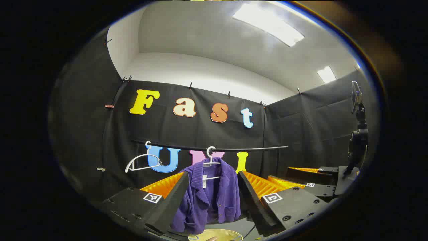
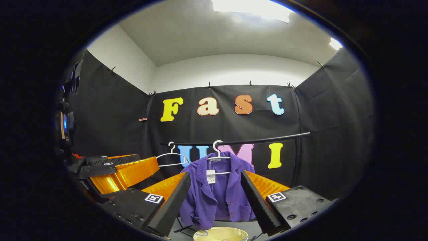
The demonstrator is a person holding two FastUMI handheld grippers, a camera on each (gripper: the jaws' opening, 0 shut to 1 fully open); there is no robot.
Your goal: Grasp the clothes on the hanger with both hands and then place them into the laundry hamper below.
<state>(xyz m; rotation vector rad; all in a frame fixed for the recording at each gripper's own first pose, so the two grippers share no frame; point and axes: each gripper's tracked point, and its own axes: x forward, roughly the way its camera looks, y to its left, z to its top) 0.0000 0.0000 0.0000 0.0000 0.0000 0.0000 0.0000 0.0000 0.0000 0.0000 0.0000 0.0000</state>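
Black cloth backs a rail (image 2: pixel 240 142) where a jacket (image 2: pixel 217 190) hangs; both grippers (image 1: pixel 212 197) (image 2: pixel 215 197) are held apart.

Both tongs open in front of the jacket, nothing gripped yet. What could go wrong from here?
1. The purple jacket looks buttoned on its white hanger; pulling down may drag the hanger off the rail with it.
2. The empty hanger hangs close beside it; the left tongs could snag it.
3. Only the hamper rim shows below; a wide jacket might drape over its edge.
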